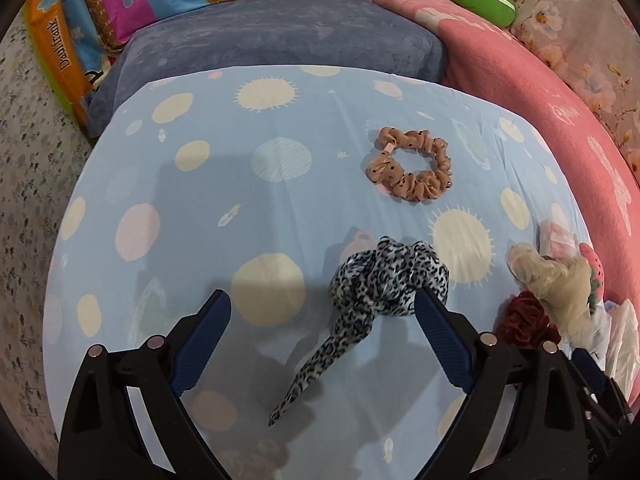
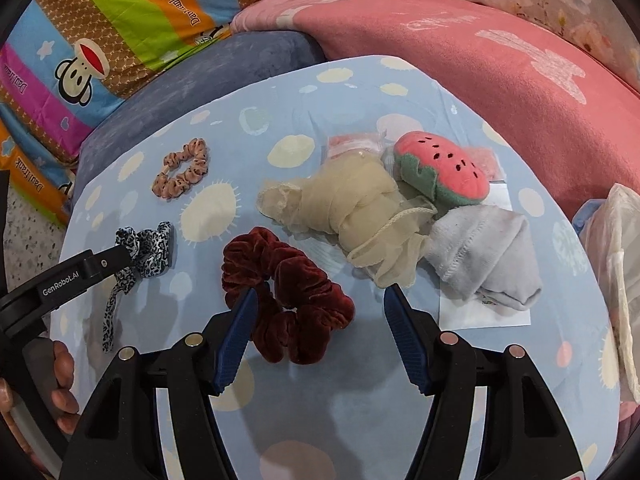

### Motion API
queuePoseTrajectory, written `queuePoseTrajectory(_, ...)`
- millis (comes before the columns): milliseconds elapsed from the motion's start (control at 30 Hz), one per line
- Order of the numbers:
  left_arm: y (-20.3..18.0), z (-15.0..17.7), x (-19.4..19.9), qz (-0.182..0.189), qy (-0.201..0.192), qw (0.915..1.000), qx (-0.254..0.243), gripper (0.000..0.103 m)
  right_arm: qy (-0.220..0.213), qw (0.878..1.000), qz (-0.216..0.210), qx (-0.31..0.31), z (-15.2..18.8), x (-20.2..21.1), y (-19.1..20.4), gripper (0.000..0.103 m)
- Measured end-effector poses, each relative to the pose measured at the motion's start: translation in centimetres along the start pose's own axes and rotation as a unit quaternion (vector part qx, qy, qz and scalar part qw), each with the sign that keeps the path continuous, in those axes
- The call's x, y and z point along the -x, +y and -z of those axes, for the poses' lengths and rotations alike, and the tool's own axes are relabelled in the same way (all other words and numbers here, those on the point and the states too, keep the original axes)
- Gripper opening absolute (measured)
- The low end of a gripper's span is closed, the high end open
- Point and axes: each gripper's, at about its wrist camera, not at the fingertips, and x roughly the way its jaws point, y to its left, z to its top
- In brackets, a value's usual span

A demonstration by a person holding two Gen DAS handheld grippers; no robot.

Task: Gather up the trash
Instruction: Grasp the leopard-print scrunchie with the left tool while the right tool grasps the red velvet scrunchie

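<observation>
Flanking leopard scrunchie [image 1: 386, 280]: spread left tongs [image 1: 322, 312]

Leopard-print scrunchie [image 1: 390, 276] with trailing tail, dark red velvet scrunchie [image 2: 286, 294], both flat on sheet

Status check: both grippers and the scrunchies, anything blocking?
Left gripper open, straddling leopard scrunchie. Right gripper open over red scrunchie. Neither gripped yet. Beige mesh close beside red one; tan scrunchie apart.

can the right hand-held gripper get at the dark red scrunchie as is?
Probably yes. The right hand-held gripper is open, with the dark red velvet scrunchie lying flat between and just ahead of its fingertips. Nothing covers it; the cream mesh fabric sits beside it, farther off.
</observation>
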Motion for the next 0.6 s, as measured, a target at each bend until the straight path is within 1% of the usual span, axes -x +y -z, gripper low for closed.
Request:
queuePoseTrajectory(33,-0.1,-0.1,-0.3,0.003,0.004,1.0,0.0,0.081,0.005,1.0,-0.001,-0.001,0.0,-0.4,0.0,0.058)
queuePoseTrajectory(67,-0.2,-0.2,-0.7,0.008,0.01,0.9999,0.0,0.07,0.01,1.0,-0.003,-0.001,0.0,-0.8,0.1,0.053)
queuePoseTrajectory(100,-0.3,-0.3,-1.1,0.011,0.017,0.9998,0.001,0.063,0.015,1.0,-0.007,-0.001,0.1,-1.1,0.2,0.047)
queuePoseTrajectory(133,-0.3,-0.2,-1.5,0.016,0.025,0.9995,0.002,0.05,0.02,1.0,-0.011,-0.002,0.3,-1.5,0.2,0.045)
queuePoseTrajectory(167,-0.3,-0.2,-1.9,0.021,0.034,0.9992,0.005,0.042,0.022,1.0,-0.014,-0.002,0.4,-1.7,0.2,0.042)
queuePoseTrajectory(200,-0.3,-0.1,-2.1,0.022,0.037,0.999,0.007,0.039,0.022,1.0,-0.016,-0.003,0.6,-1.8,0.3,0.038)
queuePoseTrajectory(233,-0.4,0.0,-2.1,0.019,0.034,0.9992,0.008,0.032,0.022,1.0,-0.018,-0.004,0.7,-1.8,0.3,0.036)
queuePoseTrajectory(267,-0.4,0.2,-2.0,0.016,0.032,0.9993,0.005,0.023,0.023,1.0,-0.02,-0.003,0.8,-1.8,0.3,0.031)
queuePoseTrajectory(300,-0.5,0.3,-2.0,0.018,0.035,0.9992,0.003,0.02,0.024,0.999,-0.023,-0.002,0.9,-1.8,0.3,0.025)
queuePoseTrajectory(400,-0.7,0.6,-1.3,0.03,0.037,0.9989,0.007,0.016,0.023,0.999,-0.028,0.003,1.2,-1.3,0.4,0.017)
queuePoseTrajectory(600,-2.5,1.2,1.8,0.035,0.011,0.9993,-0.01,0.015,-0.008,0.999,-0.046,0.002,0.9,2.2,0.1,0.015)
